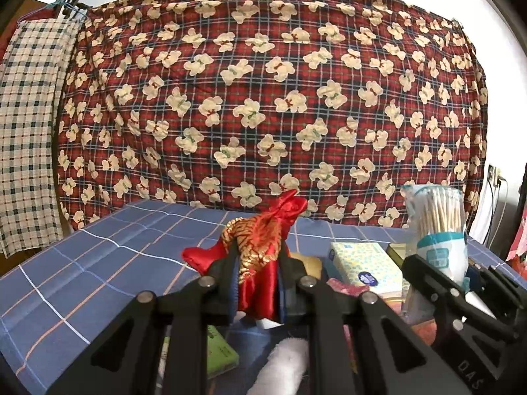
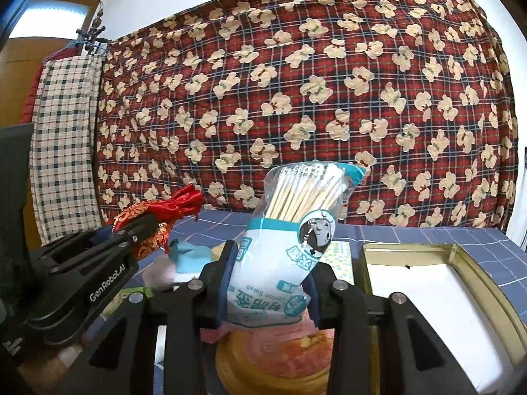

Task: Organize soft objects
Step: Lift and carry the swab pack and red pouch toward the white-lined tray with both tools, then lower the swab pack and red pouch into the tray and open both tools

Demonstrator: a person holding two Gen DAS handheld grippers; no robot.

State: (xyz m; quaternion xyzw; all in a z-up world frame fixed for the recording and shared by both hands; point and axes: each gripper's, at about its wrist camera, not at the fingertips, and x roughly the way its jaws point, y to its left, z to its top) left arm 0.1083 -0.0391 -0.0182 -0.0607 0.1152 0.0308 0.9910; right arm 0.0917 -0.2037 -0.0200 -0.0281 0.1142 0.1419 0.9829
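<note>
A red and gold satin drawstring pouch is pinched at frame centre by the left gripper, a clear plastic bag of cotton swabs clamped centrally by the right gripper; both are judged lifted mid-transfer, placement into the gold-rimmed open box at lower right seeming next.

Hanging quilt: red plaid with cream bears. At nine o'clock, a cloth checked cream and dark green. Tablecloth: blue, white and pink lines. Pouch: red satin, gold embroidery. Swab bag: clear, white, teal.
</note>
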